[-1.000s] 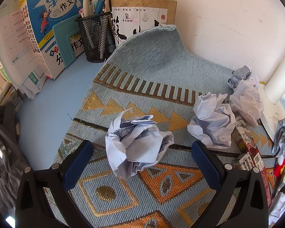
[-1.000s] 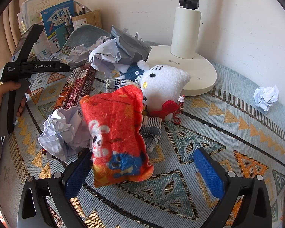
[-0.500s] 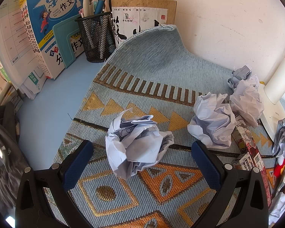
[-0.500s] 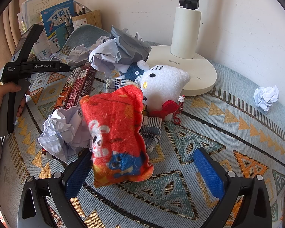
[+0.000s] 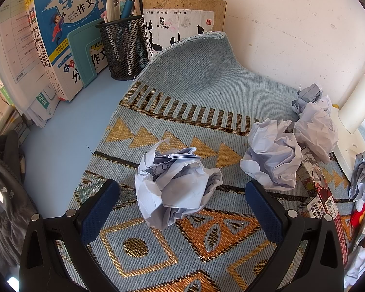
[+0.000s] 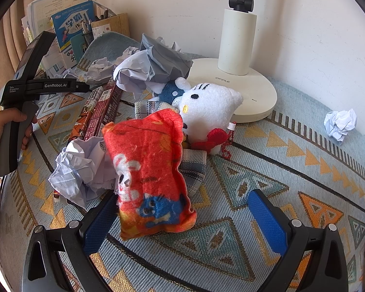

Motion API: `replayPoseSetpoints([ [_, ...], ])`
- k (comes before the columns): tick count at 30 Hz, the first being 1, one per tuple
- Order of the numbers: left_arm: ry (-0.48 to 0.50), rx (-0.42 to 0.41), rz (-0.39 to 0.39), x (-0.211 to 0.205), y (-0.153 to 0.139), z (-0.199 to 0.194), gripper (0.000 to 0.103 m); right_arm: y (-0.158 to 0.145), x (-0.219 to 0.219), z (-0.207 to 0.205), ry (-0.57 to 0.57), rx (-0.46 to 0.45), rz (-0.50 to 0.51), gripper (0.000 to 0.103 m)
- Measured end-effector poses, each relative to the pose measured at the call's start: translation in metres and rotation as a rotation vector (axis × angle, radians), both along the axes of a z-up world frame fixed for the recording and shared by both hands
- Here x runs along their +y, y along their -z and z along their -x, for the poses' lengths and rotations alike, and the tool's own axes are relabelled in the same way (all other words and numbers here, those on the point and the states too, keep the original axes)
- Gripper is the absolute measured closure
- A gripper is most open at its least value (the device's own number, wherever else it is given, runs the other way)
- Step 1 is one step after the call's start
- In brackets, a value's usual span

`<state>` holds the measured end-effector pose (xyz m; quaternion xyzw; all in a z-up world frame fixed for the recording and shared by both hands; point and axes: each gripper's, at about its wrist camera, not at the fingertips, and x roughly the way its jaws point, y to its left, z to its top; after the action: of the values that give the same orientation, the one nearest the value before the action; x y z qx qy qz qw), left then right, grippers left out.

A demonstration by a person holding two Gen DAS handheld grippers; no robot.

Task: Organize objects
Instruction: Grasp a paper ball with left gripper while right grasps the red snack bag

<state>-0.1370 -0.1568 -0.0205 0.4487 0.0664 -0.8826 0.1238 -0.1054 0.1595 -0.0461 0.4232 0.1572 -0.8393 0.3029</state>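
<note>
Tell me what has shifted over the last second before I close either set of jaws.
Nothing visibly changed. The left gripper is open around the crumpled paper ball, untouched, and the right gripper is open with the red towel lying between its jaws, not gripped.

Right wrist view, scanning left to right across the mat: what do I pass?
Hand holding the left gripper → crumpled paper → red towel → white plush cat → lamp base → small paper ball.
</note>
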Motion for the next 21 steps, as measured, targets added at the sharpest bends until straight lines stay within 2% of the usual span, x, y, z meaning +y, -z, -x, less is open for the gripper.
replayPoseSetpoints([
  [1, 0.000, 0.000, -0.001, 0.000, 0.000, 0.000, 0.000, -0.001, -0.001, -0.001, -0.001, 0.005, 0.003, 0.003],
  [3, 0.000, 0.000, 0.000, 0.001, 0.000, -0.001, 0.000, -0.004, -0.001, -0.004, -0.001, 0.020, 0.020, 0.024],
  [4, 0.000, 0.001, -0.001, 0.001, -0.001, -0.001, 0.000, -0.005, -0.001, -0.006, -0.004, 0.023, 0.029, 0.029],
  [6, -0.001, 0.004, 0.001, 0.000, -0.002, -0.001, 0.002, -0.007, -0.003, -0.011, -0.003, 0.035, 0.033, 0.048],
  [7, 0.001, 0.017, 0.003, 0.001, -0.003, -0.003, 0.014, -0.007, -0.006, -0.013, -0.007, 0.036, 0.035, 0.052],
  [8, 0.007, 0.031, 0.008, 0.003, -0.006, -0.005, 0.030, -0.007, -0.008, -0.015, -0.010, 0.043, 0.029, 0.054],
  [10, 0.021, 0.048, 0.024, 0.005, -0.008, -0.007, 0.049, -0.007, -0.008, -0.014, -0.009, 0.042, 0.031, 0.054],
  [13, 0.024, 0.043, 0.046, 0.009, -0.009, -0.008, 0.050, -0.007, -0.006, -0.012, -0.004, 0.022, 0.059, 0.054],
  [18, 0.019, 0.049, 0.018, 0.005, -0.010, -0.010, 0.050, -0.007, -0.008, -0.012, -0.003, 0.021, 0.060, 0.054],
  [21, 0.018, 0.046, 0.035, 0.008, -0.011, -0.011, 0.050, -0.008, -0.008, -0.013, -0.002, 0.019, 0.064, 0.054],
])
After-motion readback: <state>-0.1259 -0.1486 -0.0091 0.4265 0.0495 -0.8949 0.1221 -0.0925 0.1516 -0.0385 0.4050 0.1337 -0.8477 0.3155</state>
